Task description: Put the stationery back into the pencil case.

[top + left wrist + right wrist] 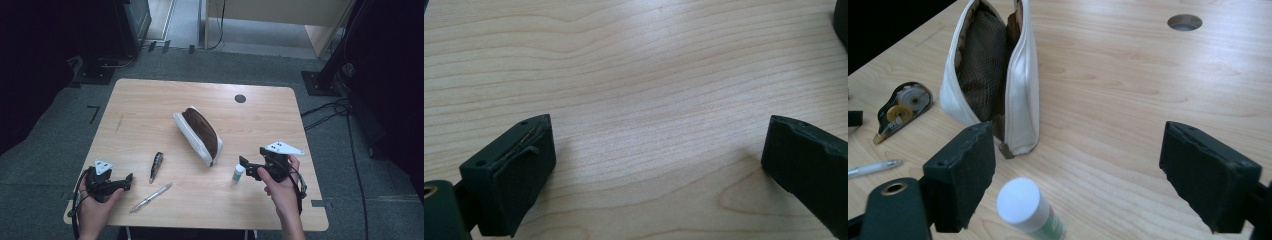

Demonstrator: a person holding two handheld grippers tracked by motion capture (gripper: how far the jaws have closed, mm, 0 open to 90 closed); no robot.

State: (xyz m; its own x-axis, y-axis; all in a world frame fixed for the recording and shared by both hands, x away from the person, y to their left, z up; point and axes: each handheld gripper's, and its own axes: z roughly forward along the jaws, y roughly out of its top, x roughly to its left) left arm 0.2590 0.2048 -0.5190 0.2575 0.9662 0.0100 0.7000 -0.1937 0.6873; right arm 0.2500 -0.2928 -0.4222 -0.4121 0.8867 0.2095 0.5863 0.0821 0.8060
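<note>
A white pencil pouch with a brown lining lies open in the middle of the table; the right gripper view has this pouch just beyond the jaws. A small white glue stick stands upright near the front right, and this glue stick sits between the right gripper's jaws, close to the left one, with neither pad touching it. My right gripper is open. My left gripper rests at the front left, open over bare wood.
A correction tape dispenser and a clear pen lie between the left gripper and the pouch, also seen as the tape and pen. A round cable hole sits at the table's far side.
</note>
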